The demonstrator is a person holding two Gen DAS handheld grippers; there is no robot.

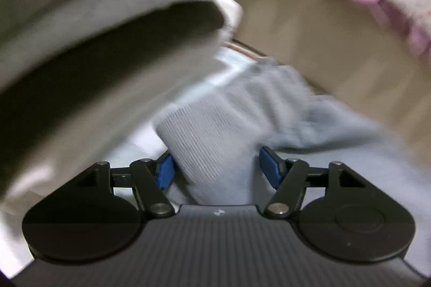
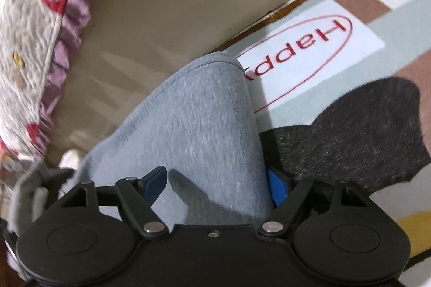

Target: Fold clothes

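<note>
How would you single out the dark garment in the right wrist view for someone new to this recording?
Start at the patterned mat with the red "Happy" oval. Just below that oval, right of the light grey garment between the right hand-held gripper's fingers, lies the dark garment. It is the only charcoal, fuzzy piece there.

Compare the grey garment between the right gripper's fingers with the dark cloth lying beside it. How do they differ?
The grey garment is light heathered grey; the dark cloth is charcoal, nearly black. The grey garment looks smooth-knit, while the dark cloth looks fuzzy. The grey garment rises in a fold between the fingers of the right gripper; the dark cloth lies flat on the patterned mat, outside the fingers. Both are soft fabric.
</note>
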